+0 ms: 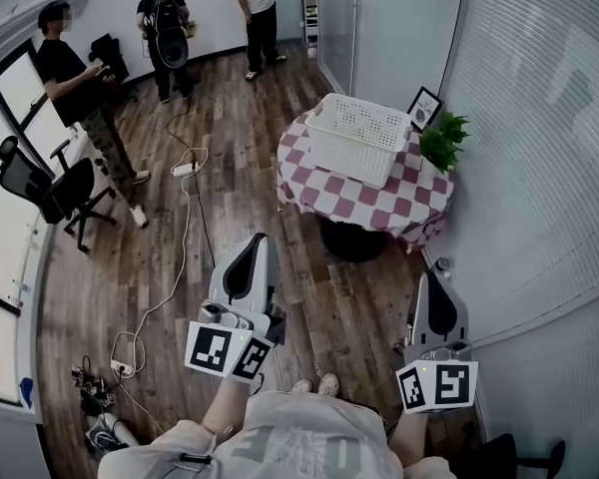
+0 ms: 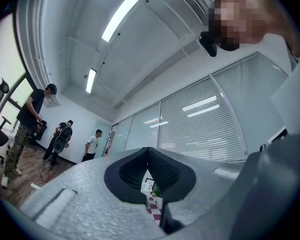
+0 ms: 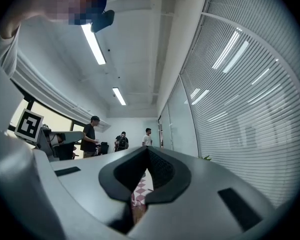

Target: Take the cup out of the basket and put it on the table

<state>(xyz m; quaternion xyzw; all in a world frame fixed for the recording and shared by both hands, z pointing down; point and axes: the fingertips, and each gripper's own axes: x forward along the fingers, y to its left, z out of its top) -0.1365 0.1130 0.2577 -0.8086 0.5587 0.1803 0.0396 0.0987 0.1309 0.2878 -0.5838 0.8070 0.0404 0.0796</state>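
One checkered table on wood floor

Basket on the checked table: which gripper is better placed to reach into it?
Right, marginally. The right gripper lines up with the table; the left gripper sits off its left edge. Both are shut and far from the basket; no cup is visible.

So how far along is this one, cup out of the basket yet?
Nothing done yet. The basket sits on the checkered table, out ahead; no cup visible. Left tongs and right tongs are shut, empty. Approach, grasp and placing remain.
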